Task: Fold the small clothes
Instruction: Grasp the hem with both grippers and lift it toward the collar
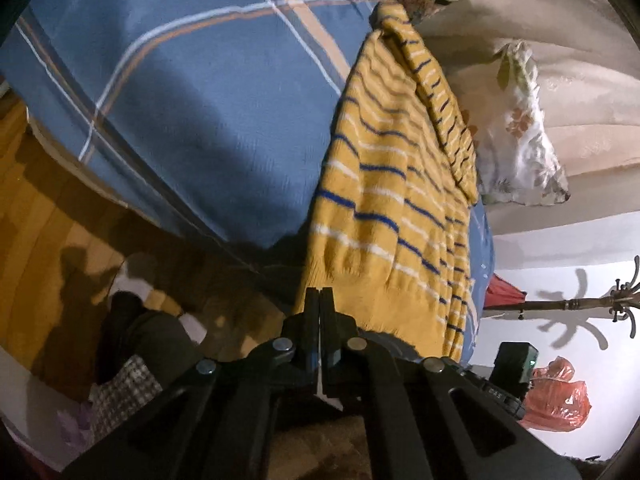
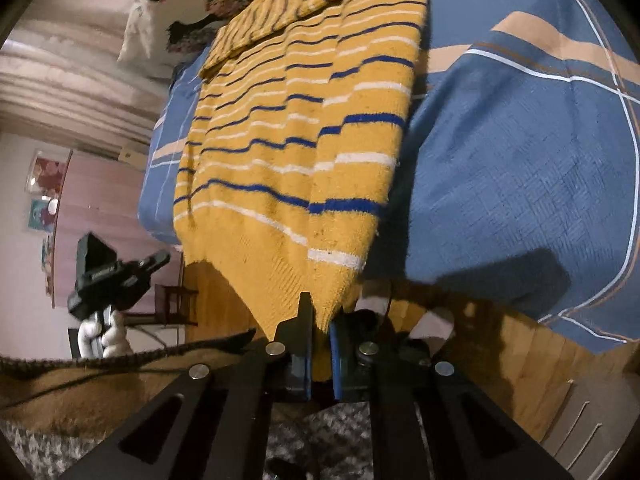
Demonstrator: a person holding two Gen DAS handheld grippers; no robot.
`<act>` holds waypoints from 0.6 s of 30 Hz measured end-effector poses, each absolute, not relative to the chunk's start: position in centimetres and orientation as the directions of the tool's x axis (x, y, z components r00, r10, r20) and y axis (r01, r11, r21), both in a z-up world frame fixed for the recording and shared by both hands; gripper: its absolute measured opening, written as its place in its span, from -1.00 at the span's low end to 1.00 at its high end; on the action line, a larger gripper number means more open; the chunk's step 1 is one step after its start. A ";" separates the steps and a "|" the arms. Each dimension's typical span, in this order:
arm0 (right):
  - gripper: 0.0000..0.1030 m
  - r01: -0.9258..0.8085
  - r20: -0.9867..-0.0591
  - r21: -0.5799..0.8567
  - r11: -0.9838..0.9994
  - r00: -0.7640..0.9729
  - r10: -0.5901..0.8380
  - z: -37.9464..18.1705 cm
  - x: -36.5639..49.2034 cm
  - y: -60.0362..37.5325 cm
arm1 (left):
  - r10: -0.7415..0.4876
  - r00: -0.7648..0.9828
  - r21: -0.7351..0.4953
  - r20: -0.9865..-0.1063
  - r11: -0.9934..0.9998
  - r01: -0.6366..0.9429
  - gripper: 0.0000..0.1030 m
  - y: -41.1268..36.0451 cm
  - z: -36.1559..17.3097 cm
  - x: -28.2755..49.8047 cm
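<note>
Bed: blue plaid bedspread [image 1: 208, 100] fills the 9-to-12 o'clock side of the left wrist view.
Sweater: yellow knit sweater [image 2: 296, 140] with blue and white stripes lies on the bed, hem hanging past the edge.
Pillow: floral pillow [image 1: 524, 128] at 2 o'clock.
Left gripper [image 1: 319, 300]: fingers pressed together at the hem corner.
Right gripper [image 2: 320, 320]: fingers clamped on the hem.

A home bedroom: plaid-sheeted bed [image 1: 192, 92], pillow [image 1: 524, 128] (floral), coat stand [image 1: 580, 304].
</note>
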State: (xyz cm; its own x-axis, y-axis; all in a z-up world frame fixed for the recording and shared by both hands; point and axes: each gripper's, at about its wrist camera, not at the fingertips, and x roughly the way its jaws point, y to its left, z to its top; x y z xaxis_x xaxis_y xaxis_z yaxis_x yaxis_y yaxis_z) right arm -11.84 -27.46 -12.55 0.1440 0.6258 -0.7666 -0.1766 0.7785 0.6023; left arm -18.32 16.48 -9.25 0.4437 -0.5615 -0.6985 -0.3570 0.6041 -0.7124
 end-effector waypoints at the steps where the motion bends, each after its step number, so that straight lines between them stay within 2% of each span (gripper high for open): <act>1: -0.86 -0.173 -0.765 0.605 0.777 0.141 0.628 -12.7 -11.6 -27.3 | -0.554 0.452 -0.710 -0.699 0.611 -0.349 -1.00 16.6 -9.1 -18.3; 2: -0.86 -0.172 -0.765 0.607 0.776 0.139 0.629 -12.9 -11.4 -27.1 | -0.544 0.459 -0.705 -0.702 0.624 -0.338 -1.00 16.5 -8.8 -18.1; 4: -0.85 -0.177 -0.771 0.600 0.780 0.134 0.623 -13.0 -11.1 -26.6 | -0.531 0.460 -0.688 -0.711 0.659 -0.304 -0.80 16.1 -8.4 -17.6; 6: -0.85 -0.179 -0.772 0.599 0.780 0.127 0.622 -13.1 -11.0 -26.6 | -0.499 0.467 -0.658 -0.730 0.698 -0.283 -0.17 15.5 -8.4 -17.0; 9: -0.85 -0.181 -0.781 0.592 0.786 0.115 0.614 -13.2 -10.9 -26.8 | -0.496 0.463 -0.645 -0.734 0.722 -0.249 -0.05 14.5 -9.0 -15.9; 16: -0.85 -0.186 -0.793 0.578 0.794 0.103 0.601 -13.3 -10.7 -26.7 | -0.538 0.393 -0.650 -0.746 0.718 -0.249 -0.03 13.0 -11.4 -14.5; 17: -0.85 -0.186 -0.794 0.577 0.795 0.100 0.600 -13.4 -10.6 -26.7 | -0.554 0.370 -0.653 -0.746 0.716 -0.246 -0.14 12.6 -11.7 -14.3; 18: -0.85 -0.185 -0.795 0.577 0.795 0.098 0.599 -13.5 -10.6 -26.5 | -0.562 0.355 -0.654 -0.747 0.715 -0.245 -0.67 12.4 -11.9 -14.4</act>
